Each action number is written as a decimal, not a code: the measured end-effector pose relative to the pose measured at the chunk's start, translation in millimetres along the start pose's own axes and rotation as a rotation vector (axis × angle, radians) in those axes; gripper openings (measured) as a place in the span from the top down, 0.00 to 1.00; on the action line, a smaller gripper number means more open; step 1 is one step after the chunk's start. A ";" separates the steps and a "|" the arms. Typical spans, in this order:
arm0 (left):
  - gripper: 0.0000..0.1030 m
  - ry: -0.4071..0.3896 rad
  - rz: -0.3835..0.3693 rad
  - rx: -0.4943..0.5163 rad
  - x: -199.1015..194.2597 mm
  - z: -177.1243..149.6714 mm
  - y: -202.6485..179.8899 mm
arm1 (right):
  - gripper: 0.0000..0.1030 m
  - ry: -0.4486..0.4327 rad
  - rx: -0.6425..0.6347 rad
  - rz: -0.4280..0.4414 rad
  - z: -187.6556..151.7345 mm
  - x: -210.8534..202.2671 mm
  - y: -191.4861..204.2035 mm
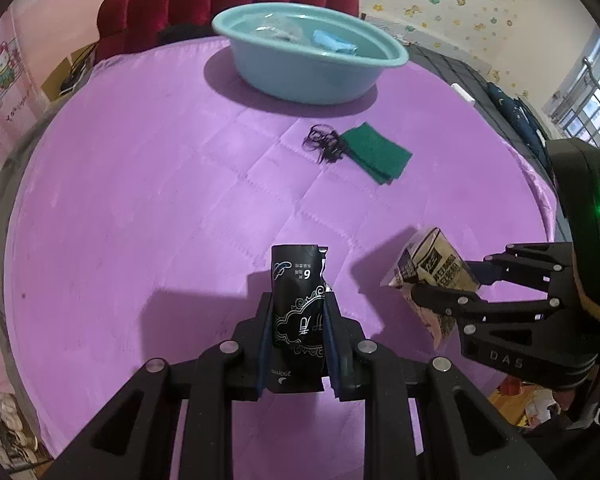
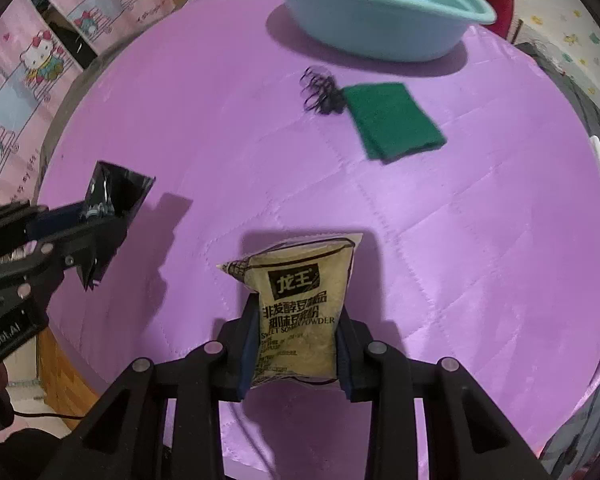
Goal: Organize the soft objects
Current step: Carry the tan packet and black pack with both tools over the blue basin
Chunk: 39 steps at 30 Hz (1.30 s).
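The left tongs (image 1: 297, 332) were clamped on a black pouch (image 1: 298, 304), gripping it by its lower half with the upper half standing free above the pads. The right tongs (image 2: 296, 344) were clamped on a beige powder sachet (image 2: 300, 312), likewise taken near its lower half. Both packets were held clear above the purple bed cover (image 1: 160, 200).

Handling assessment: both packets appeared light and pliable. The sachet bulged between the pads, which suggested loose contents that shift under pressure; a grip across the filled body seemed firmer than one on a sealed edge. Its film looked glossy and probably slippery. The black pouch looked flatter and kept its shape.

A folded green cloth (image 1: 374, 152) lay on the cover with a tangle of black hair ties (image 1: 324, 142) touching its near corner. The cloth would likely drape when lifted by one edge; the ties were thin and best pinched as a bunch. A teal basin (image 1: 312, 64) stood beyond them, already containing some items.
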<state>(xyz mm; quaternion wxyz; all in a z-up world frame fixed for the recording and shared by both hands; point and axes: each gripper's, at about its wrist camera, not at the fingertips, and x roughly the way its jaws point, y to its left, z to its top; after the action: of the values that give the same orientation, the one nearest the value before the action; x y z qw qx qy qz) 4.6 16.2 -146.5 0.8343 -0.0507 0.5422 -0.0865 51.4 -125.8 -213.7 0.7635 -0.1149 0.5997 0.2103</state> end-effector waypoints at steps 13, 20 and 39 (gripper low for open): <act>0.76 -0.051 -0.041 0.077 -21.8 42.1 -26.4 | 0.66 -0.096 0.097 -0.022 18.7 -54.9 -28.6; 0.76 -0.079 -0.057 0.109 -31.4 71.0 -38.7 | 0.66 -0.139 0.116 -0.026 39.6 -83.5 -52.0; 0.75 -0.146 -0.054 0.174 -28.8 160.3 -47.3 | 0.66 -0.237 0.124 -0.040 120.6 -118.6 -84.8</act>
<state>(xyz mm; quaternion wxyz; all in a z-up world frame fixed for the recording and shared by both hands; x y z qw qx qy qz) 135.3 -25.9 -47.0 0.8701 0.0010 0.4689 -0.1518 172.1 -171.0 -75.3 0.8386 -0.0537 0.5149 0.1696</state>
